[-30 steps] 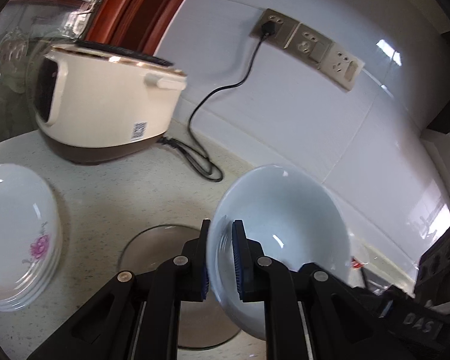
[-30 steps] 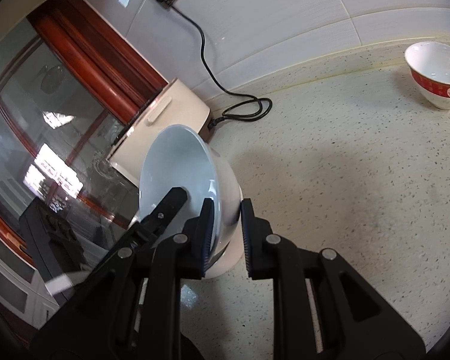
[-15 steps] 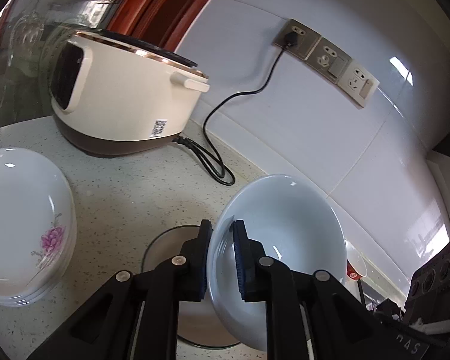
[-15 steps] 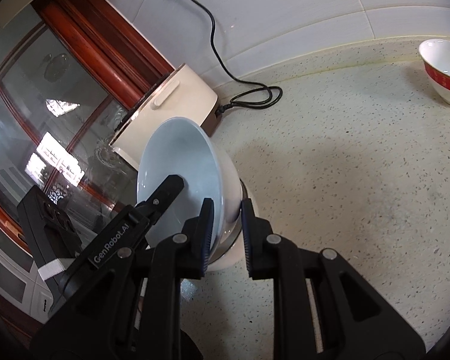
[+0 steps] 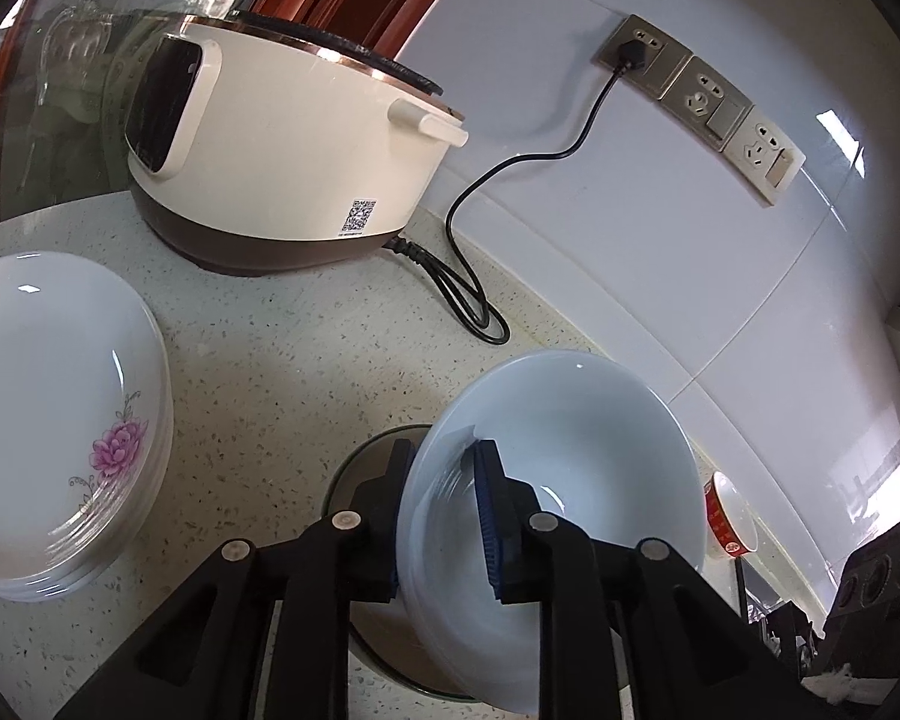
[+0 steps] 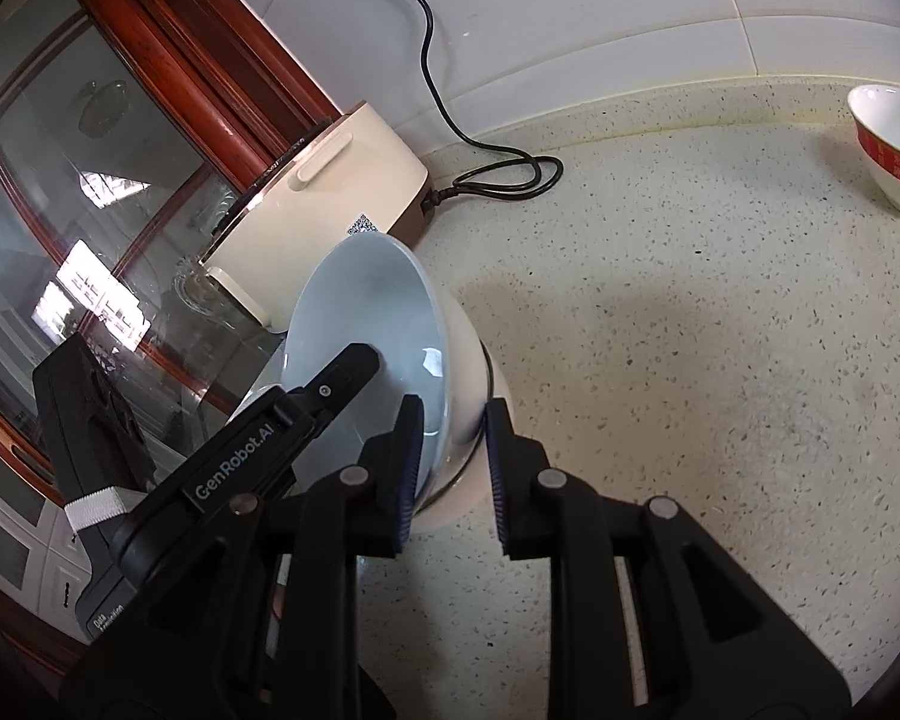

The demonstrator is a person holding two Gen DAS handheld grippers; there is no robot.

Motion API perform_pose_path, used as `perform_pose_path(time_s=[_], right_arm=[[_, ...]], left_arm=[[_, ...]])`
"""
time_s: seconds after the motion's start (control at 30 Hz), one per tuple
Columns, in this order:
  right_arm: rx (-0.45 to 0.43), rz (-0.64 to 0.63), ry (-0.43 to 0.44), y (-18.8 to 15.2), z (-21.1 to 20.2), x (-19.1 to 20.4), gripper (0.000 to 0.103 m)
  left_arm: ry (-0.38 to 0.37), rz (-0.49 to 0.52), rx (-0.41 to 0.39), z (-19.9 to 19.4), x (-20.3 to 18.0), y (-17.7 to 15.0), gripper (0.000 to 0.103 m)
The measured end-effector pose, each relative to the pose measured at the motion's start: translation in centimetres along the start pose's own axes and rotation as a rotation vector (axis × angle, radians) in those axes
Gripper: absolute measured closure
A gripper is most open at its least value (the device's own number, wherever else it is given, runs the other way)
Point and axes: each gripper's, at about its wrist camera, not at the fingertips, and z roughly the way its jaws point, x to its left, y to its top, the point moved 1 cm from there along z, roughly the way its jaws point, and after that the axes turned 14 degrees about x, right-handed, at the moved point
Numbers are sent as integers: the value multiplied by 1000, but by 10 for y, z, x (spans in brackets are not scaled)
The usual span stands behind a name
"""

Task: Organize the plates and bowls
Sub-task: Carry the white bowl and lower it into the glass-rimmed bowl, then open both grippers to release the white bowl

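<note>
A pale blue bowl [image 5: 576,450] is held by its rim from both sides and tilts over a round glass lid [image 5: 372,462] on the counter. My left gripper [image 5: 441,516] is shut on the near rim. In the right wrist view the same bowl [image 6: 378,324] stands steeply tilted, and my right gripper [image 6: 450,468] is shut on its lower rim. A stack of white plates with pink flowers [image 5: 54,414] lies at the left. A small white bowl with a red band [image 6: 894,150] stands far right; it also shows in the left wrist view [image 5: 729,516].
A cream rice cooker [image 5: 282,150] stands at the back by a glass door, with its black cord [image 5: 468,294] coiled on the speckled counter [image 6: 720,396] and plugged into wall sockets [image 5: 696,96]. The left gripper's body [image 6: 222,480] shows in the right wrist view.
Both grippers have carried the bowl a little away from the rice cooker and lower toward the glass lid. The plate stack and red-banded bowl have come further into view.
</note>
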Motion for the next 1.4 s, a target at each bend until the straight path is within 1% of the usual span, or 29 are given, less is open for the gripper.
perform_pose_path(time_s=[0.1, 0.13, 0.23, 0.27, 0.37, 0.73, 0.83, 0.9, 1.0, 1.03, 1.07, 1.13, 1.2, 1.3, 1.37, 1.4], right_arm=[[-3, 0, 1, 0, -1, 0, 78], [-10, -4, 1, 0, -2, 1, 75], [-64, -38, -19, 0, -11, 8, 74], [-70, -48, -29, 0, -13, 10, 74], [-68, -54, -43, -1, -12, 11, 74], [-48, -36, -34, 0, -9, 7, 73], [-48, -28, -34, 1, -8, 6, 72], [-58, -26, -33, 0, -10, 6, 70], [-85, -17, -21, 1, -17, 3, 63], [-92, -11, -19, 2, -19, 2, 58], [-100, -3, -16, 2, -20, 1, 55], [-102, 9, -16, 3, -21, -1, 54], [-105, 21, -14, 4, -22, -3, 53], [-120, 45, -19, 5, -26, -9, 45], [-141, 79, -21, 7, -31, -17, 43], [-150, 103, -21, 8, -35, -23, 42]], left_arm=[[8, 3, 2, 0, -1, 0, 83], [8, 2, 4, 1, 0, 0, 83], [15, -10, 14, 3, 1, 1, 83], [18, -12, 12, 3, 1, 1, 82], [32, -7, -8, 0, 0, 0, 80], [33, -3, -12, 0, -1, -1, 79], [28, -6, -18, -1, -2, 0, 73], [28, -2, -24, -2, -3, -1, 71], [33, 6, -42, -5, -5, -1, 65], [37, 6, -54, -6, -5, -1, 60], [48, 2, -66, -8, -5, -1, 51], [44, -10, -80, -10, -4, -1, 43], [50, -10, -88, -11, -4, -1, 43], [42, -15, -105, -16, -3, -1, 39], [43, -19, -138, -21, -4, -2, 29], [49, -14, -156, -25, -5, -3, 26]])
